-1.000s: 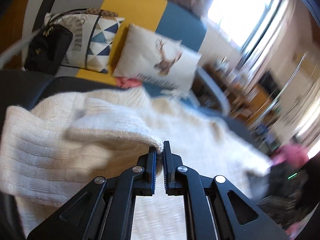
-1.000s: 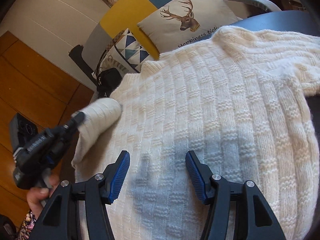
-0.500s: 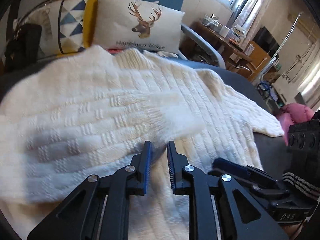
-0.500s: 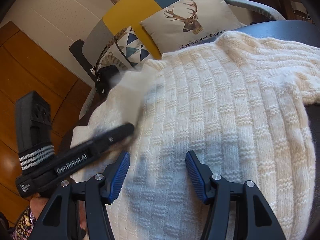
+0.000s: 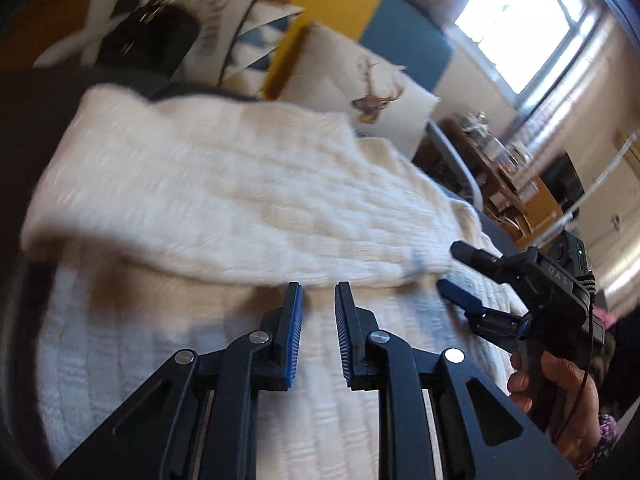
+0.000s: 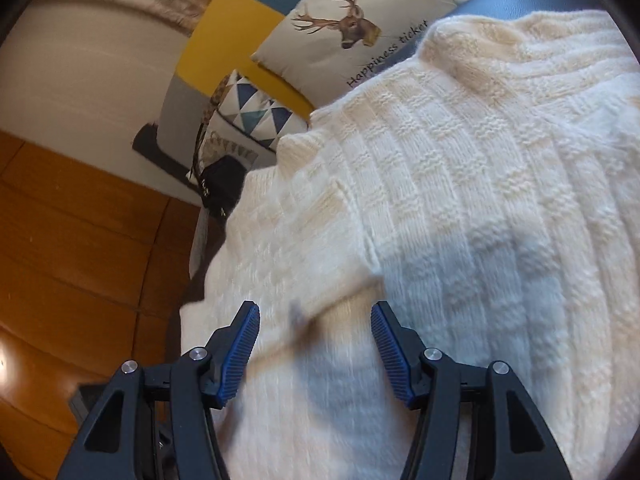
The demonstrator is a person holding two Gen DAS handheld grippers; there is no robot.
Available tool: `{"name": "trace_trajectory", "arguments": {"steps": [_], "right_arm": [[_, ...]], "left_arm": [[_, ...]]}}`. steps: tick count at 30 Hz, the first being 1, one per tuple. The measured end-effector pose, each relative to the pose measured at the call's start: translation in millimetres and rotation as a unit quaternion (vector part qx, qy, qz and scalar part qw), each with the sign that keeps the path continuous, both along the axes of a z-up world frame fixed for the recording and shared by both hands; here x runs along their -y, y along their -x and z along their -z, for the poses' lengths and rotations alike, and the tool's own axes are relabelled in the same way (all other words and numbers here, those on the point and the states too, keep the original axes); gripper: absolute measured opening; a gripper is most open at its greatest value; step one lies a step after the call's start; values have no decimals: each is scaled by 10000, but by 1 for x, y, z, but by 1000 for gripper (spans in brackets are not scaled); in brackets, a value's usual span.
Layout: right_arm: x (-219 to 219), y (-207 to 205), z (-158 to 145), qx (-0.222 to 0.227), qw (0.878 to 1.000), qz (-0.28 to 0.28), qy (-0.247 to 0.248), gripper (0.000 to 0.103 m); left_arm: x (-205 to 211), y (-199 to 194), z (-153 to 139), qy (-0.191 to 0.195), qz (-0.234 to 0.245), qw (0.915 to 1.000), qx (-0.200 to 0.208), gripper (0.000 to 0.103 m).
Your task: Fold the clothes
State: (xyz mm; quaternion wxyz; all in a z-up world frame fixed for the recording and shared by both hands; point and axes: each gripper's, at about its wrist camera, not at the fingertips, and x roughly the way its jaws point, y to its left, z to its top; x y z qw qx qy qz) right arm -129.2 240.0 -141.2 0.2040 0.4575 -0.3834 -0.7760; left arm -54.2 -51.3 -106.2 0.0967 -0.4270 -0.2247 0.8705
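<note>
A cream knitted sweater [image 6: 480, 200] lies spread on a dark seat. Its sleeve [image 5: 240, 184] is folded across the body, and the cuff end reaches toward the right side of the left wrist view. My left gripper [image 5: 319, 292] hovers just in front of the sleeve's edge, its jaws a narrow gap apart with nothing between them. My right gripper [image 5: 450, 266] stands open beside the cuff, held by a person's hand [image 5: 560, 392]. In the right wrist view the right gripper [image 6: 316, 312] hangs open over the folded sleeve [image 6: 300, 240], with no pad pressing on it.
A deer cushion [image 6: 352, 32] and a triangle-patterned cushion [image 6: 256, 116] lean at the back of the seat. A black bag [image 6: 222, 180] sits at the sweater's far left corner. Wooden floor [image 6: 80, 240] lies to the left. A cluttered desk [image 5: 512, 184] stands below the window.
The left gripper carried the sleeve cuff across the sweater, opened slightly and let it go. The sleeve now lies folded over the body. The right gripper shifted a little and rolled.
</note>
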Motion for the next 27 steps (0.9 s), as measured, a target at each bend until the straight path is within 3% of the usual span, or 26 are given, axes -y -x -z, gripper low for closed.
{"name": "trace_trajectory", "arguments": {"steps": [2,5,8,9,16,22,27], "right_arm": [[3,10,1,57,9999,114,46,59],[10,19,2,121,9998,127,31,51],[14,25,5,169,9998,73,89,14],[15,27,5,170,9998,58,118,12],[11,25,-9,-108,9984,101,551,11],[23,31,-65,-635,9963,-69,575,11],[17,35,-114,-1217,9904,-56,655,10]], "left_arm": [[12,-3,7,-89,-173,9998,44,18],[24,-8,11,-293,-351,9990,17,18],[30,-19,12,-385,-562,9976,-150,18],[33,-26,13,-393,-671,9966,-260,18],[51,-35,19,-723,-1229,9892,-333,18],[50,-10,5,-592,-1158,9909,-337,18],[65,14,4,-608,-1227,9903,-239,27]]}}
